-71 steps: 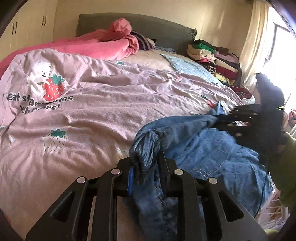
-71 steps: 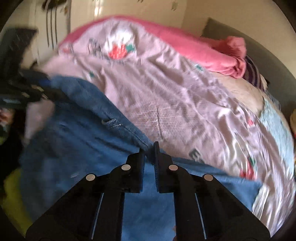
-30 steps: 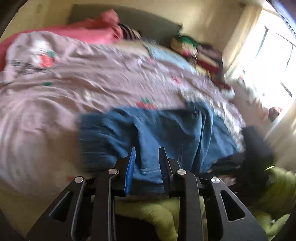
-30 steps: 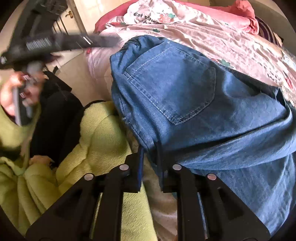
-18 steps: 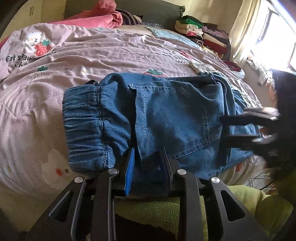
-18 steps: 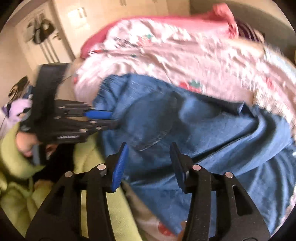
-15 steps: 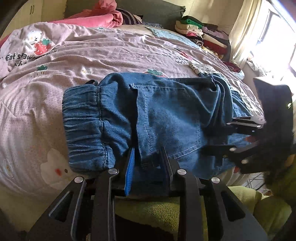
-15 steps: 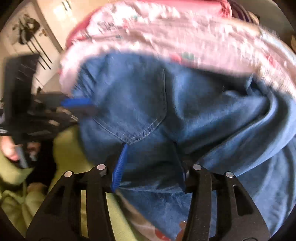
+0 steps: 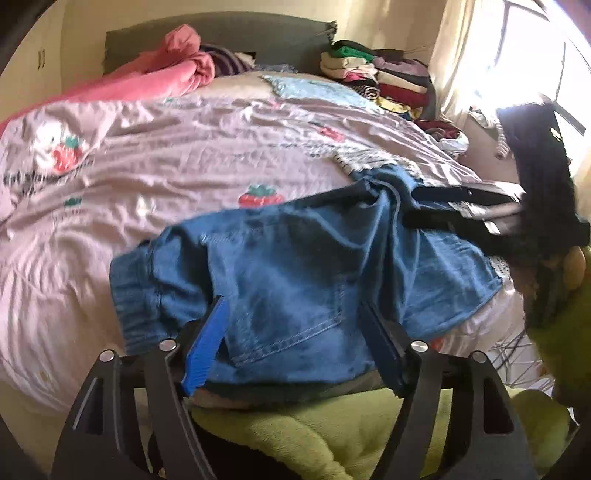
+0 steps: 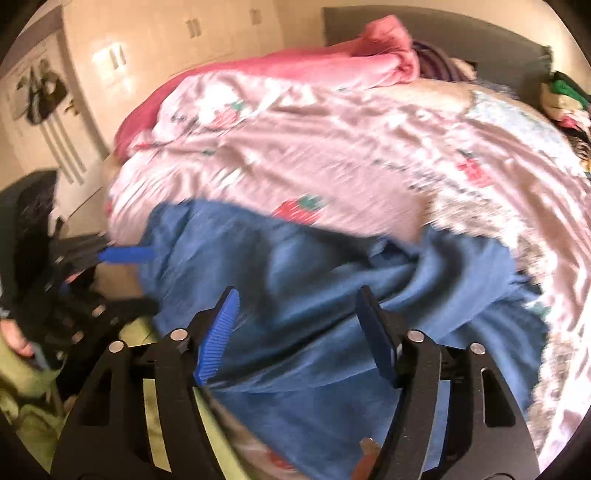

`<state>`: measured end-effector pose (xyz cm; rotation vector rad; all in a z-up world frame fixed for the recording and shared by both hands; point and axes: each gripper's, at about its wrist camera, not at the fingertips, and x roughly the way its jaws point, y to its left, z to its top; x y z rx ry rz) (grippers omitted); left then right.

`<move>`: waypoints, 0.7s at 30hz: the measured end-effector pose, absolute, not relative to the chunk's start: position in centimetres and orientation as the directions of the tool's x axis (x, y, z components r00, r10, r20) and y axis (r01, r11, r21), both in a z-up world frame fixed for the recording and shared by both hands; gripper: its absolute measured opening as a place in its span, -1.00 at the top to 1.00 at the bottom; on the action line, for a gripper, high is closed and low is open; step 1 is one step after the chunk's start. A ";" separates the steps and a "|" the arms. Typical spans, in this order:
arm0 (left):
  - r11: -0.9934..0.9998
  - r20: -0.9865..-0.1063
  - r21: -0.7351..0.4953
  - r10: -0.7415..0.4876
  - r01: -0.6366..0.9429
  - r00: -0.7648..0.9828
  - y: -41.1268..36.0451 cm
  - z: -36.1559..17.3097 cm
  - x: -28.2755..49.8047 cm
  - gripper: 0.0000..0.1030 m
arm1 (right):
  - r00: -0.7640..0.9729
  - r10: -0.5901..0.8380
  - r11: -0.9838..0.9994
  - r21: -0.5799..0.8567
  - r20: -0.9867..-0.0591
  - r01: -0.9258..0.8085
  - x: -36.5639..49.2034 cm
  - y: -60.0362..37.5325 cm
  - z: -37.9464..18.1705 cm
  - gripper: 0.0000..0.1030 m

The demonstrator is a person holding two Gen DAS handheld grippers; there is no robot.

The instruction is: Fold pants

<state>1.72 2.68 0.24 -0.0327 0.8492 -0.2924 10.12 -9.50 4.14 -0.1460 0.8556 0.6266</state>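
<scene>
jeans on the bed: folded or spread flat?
Folded. The jeans lie doubled over on the bedspread, back pocket up, elastic waistband bunched at the left.

bg: pink strawberry duvet (image 9: 177,162) | clothes stack (image 9: 373,70) by headboard (image 9: 221,33)

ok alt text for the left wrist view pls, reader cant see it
Blue jeans lie folded on a pink strawberry-print duvet, with the left gripper open over their near edge. The right gripper reaches in from the right, and stacked clothes sit beyond.
</scene>
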 end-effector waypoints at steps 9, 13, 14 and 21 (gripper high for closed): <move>0.947 -0.738 -0.126 -0.288 0.294 0.611 0.1 1.1 3.2 -0.43 | 0.542 0.321 0.901 0.074 -0.776 -0.428 18.3 -12.3 4.4 -0.27; 0.941 -0.752 -0.137 -0.302 0.310 0.586 -1.0 0.6 4.0 -0.43 | 0.520 0.268 0.914 0.044 -0.811 -0.403 22.1 -11.8 2.9 -0.33; 0.939 -0.757 -0.137 -0.304 0.314 0.579 -1.2 0.4 4.2 -0.43 | 0.519 0.250 0.918 0.029 -0.818 -0.397 22.8 -11.5 2.4 -0.34; 0.910 -0.779 -0.212 -0.377 0.357 0.501 -3.2 -1.3 5.5 -0.43 | 0.473 0.191 0.923 -0.007 -0.860 -0.384 26.9 -8.9 -1.0 -0.44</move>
